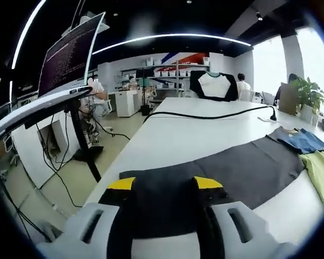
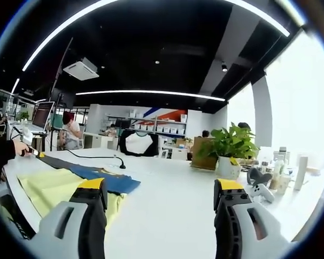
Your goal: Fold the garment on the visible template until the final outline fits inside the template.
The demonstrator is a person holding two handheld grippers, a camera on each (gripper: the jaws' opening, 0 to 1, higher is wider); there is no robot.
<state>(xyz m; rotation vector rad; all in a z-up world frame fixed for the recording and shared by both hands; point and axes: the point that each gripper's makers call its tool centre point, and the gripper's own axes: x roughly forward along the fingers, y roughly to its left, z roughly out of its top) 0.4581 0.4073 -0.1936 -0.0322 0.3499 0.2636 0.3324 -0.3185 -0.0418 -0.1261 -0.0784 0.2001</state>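
Note:
A long dark grey cloth lies flat across the white table. At its far right end lie a blue garment and a yellow-green garment, partly overlapping. My left gripper hovers open over the near end of the grey cloth, nothing between its yellow-tipped fingers. My right gripper is open wide above bare table, with the yellow-green garment and the blue garment just to its left. The grey cloth runs off beyond them. A dark sleeve holds the other gripper at the far left.
A black cable crosses the table behind the cloth. A black-and-white shirt hangs over a chair at the far end. A potted plant, a game controller and bottles stand on the right. A monitor stand is off the table's left side.

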